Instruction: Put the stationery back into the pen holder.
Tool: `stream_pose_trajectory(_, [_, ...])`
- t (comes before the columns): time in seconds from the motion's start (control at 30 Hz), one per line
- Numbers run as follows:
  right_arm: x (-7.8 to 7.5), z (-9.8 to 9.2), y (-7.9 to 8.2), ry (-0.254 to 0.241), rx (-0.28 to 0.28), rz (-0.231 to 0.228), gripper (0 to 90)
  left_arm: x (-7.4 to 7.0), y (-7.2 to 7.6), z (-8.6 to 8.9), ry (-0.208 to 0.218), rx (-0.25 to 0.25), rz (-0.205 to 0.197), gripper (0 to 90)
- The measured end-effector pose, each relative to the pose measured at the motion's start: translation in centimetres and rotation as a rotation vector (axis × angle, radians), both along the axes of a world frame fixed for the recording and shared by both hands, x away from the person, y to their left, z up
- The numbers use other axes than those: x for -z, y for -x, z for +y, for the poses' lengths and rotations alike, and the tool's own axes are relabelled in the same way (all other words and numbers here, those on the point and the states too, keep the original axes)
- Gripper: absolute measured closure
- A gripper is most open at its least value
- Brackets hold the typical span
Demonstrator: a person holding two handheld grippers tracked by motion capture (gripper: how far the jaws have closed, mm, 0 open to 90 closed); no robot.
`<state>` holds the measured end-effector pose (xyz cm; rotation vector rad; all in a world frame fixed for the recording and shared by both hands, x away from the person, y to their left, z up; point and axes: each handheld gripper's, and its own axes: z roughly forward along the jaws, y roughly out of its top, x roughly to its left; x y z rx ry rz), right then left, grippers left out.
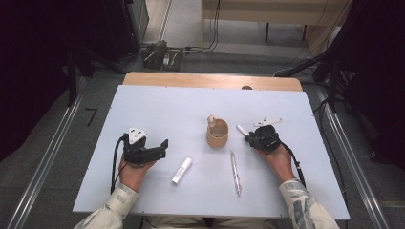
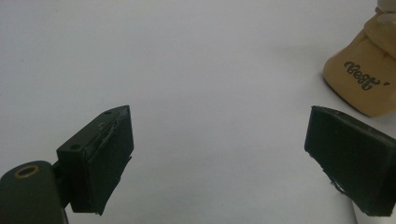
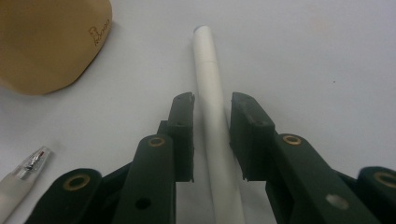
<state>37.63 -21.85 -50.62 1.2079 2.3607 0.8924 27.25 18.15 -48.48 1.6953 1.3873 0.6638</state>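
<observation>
A white pen [image 3: 212, 93] lies on the pale table [image 1: 167, 105], just right of a tan cup [image 1: 218, 134]. My right gripper [image 3: 212, 100] straddles the pen lengthwise, one black pad close on each side, with a thin gap still showing on the left. In the high view the right gripper [image 1: 248, 137] sits beside the cup with the white pen's [image 1: 241, 129] tip sticking out of it. My left gripper [image 1: 163, 149] rests at the left, jaws wide, open [image 2: 219, 112] over bare table. The tan cup [image 2: 362, 84] stands off to its right.
A short white tube [image 1: 182, 170] lies between the hands. A clear pen [image 1: 235, 172] lies near the front, its tip also beside the right gripper [image 3: 23, 179]. Something white [image 1: 210, 119] stands in the cup. The table's wooden far edge [image 1: 210, 80] borders the floor.
</observation>
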Motion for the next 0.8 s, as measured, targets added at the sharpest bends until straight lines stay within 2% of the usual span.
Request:
stream_pose_trajectory(0.13, [0.0, 0.0, 0.0, 0.001, 0.000, 0.002, 70.1, 0.0, 0.1, -0.1, -0.003, 0.005, 0.004, 9.0])
stream_pose_trajectory(0.17, [0.0, -0.1, 0.0, 0.001, 0.003, 0.002, 74.0, 0.0, 0.1, -0.2, -0.001, 0.008, 0.005, 9.0])
stream_pose_trajectory(0.23, [0.0, -0.2, -0.1, -0.002, 0.006, 0.005, 76.3, 0.0, 0.2, -0.3, -0.003, 0.012, 0.002, 9.0])
stream_pose_trajectory(0.43, [0.0, -0.3, -0.1, -0.012, 0.004, 0.006, 76.6, 0.1, 0.2, -0.7, -0.007, 0.031, 0.009, 9.0])
stream_pose_trajectory(0.67, [0.0, -0.4, -0.1, -0.021, -0.001, -0.003, 76.8, 0.1, 0.1, -1.0, 0.008, 0.047, 0.013, 9.1])
stream_pose_trajectory(0.8, [-0.3, -0.4, 0.1, -0.043, -0.005, -0.013, 76.7, 0.1, 0.1, -1.2, 0.016, 0.061, 0.021, 9.1])
